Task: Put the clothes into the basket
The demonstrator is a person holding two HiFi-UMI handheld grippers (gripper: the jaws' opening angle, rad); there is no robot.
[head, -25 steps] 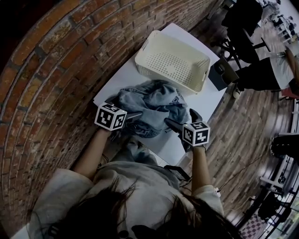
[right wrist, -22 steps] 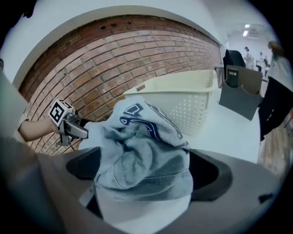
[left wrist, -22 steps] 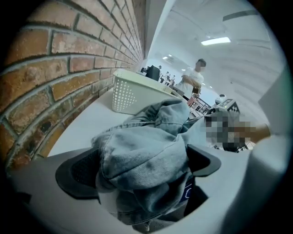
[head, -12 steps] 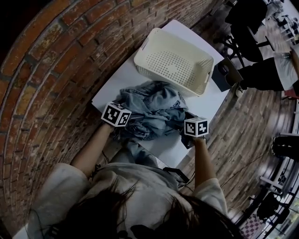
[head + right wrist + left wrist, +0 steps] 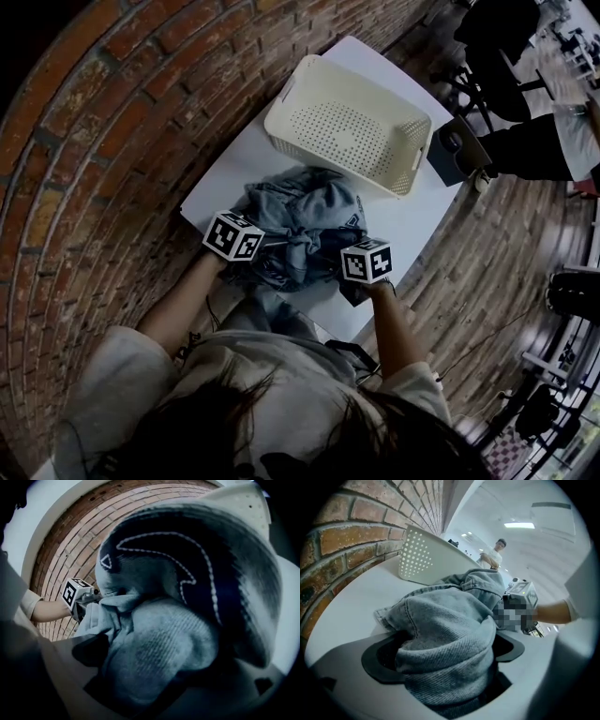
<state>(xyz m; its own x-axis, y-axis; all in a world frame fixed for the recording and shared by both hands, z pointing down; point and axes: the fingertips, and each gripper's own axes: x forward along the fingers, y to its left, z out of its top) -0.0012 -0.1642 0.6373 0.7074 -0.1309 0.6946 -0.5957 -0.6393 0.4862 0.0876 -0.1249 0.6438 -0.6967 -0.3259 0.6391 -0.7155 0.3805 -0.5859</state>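
Your left gripper [image 5: 445,660] has its jaws wide, with a bunched denim garment [image 5: 305,211] between them on the white counter [image 5: 225,164]. Your right gripper [image 5: 154,667] jaws, still wide, have just been closing with the same denim between them. The empty cream basket [image 5: 412,141] stands just beyond the garment

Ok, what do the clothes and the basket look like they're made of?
The clothes look like pale blue denim, matte: diagonal weave and stitched seams show. The basket is probably rigid cream plastic, smooth: moulded walls with even rows of holes.
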